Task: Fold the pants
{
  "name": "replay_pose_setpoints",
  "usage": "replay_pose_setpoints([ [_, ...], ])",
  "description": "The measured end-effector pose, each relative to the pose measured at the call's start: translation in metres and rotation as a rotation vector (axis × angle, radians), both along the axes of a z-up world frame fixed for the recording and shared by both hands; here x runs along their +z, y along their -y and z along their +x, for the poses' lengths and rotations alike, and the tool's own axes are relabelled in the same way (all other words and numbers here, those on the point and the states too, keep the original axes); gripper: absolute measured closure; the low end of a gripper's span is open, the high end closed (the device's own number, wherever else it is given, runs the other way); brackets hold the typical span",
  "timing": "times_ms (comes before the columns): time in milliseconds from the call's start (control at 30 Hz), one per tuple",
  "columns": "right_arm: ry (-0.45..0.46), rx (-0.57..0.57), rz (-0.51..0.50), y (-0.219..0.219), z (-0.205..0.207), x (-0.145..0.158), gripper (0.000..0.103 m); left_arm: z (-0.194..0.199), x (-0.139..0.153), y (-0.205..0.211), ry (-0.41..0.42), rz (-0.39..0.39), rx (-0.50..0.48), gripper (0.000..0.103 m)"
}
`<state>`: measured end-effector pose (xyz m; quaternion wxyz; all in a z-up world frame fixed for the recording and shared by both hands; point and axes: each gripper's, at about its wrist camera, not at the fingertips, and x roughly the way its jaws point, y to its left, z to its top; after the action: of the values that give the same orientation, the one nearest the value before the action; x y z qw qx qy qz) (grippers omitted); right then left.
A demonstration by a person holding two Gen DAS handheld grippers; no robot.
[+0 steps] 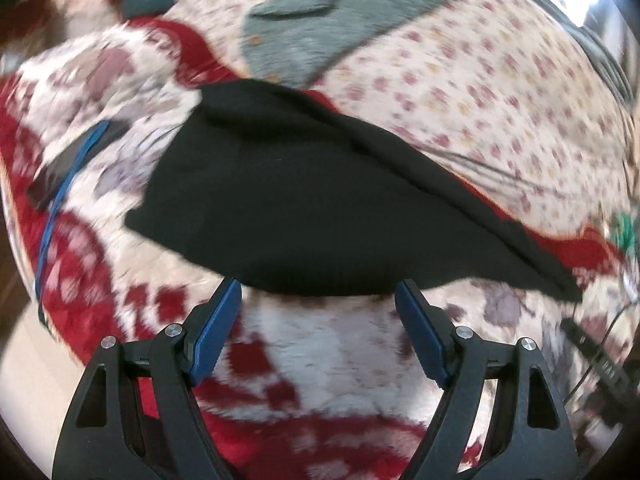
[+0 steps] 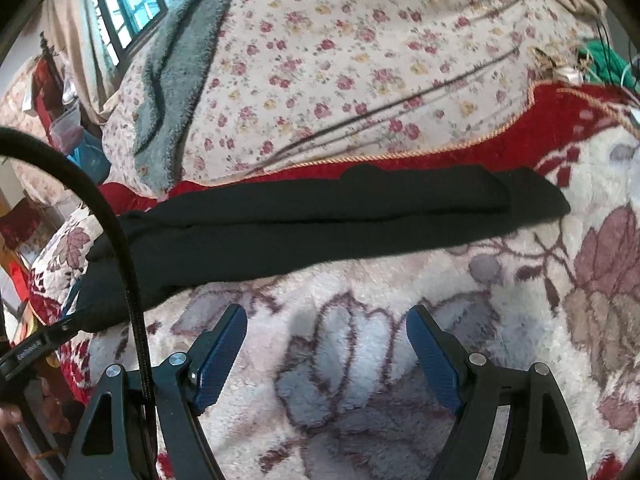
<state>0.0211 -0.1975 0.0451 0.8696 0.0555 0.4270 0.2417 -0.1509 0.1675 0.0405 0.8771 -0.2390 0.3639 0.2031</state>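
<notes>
Black pants (image 1: pixel 304 204) lie flat on a red and white fleece blanket (image 1: pixel 332 352), folded lengthwise with one leg on the other. In the right wrist view the pants (image 2: pixel 320 220) stretch as a long band from lower left to the leg ends at the right. My left gripper (image 1: pixel 318 292) is open and empty, its blue fingertips just at the near edge of the wide waist end. My right gripper (image 2: pixel 326 316) is open and empty, a short way in front of the legs' near edge.
A floral sheet (image 2: pixel 360 60) and a grey fleece garment (image 2: pixel 180 80) lie beyond the pants. A black cable (image 2: pixel 120 240) arcs across the left of the right wrist view. Thin cords (image 2: pixel 400 108) cross the sheet. A blue strap (image 1: pixel 60 200) lies at the left.
</notes>
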Motion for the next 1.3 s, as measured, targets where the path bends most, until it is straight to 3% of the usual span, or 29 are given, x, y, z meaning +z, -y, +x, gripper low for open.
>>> replay_pose_setpoints([
  [300,-0.09,-0.013,0.093,0.011,0.031,-0.017,0.022,-0.007,-0.022,-0.033,0.02,-0.177,0.121,0.023],
  [467,-0.13,-0.024,0.153,0.014,0.05,-0.023,0.022,0.001,-0.022,-0.029,0.006,-0.152,0.129,0.023],
  [733,-0.12,-0.021,0.151,0.009,0.054,-0.026,0.022,-0.004,-0.022,-0.023,-0.039,-0.126,0.08,0.023],
  [900,-0.121,-0.026,0.156,0.008,0.06,-0.027,0.022,0.02,-0.022,-0.026,-0.04,-0.081,0.085,0.023],
  [1300,-0.169,-0.064,0.286,0.014,0.103,-0.037,0.024,0.066,-0.021,-0.046,-0.068,-0.081,0.01,0.023],
])
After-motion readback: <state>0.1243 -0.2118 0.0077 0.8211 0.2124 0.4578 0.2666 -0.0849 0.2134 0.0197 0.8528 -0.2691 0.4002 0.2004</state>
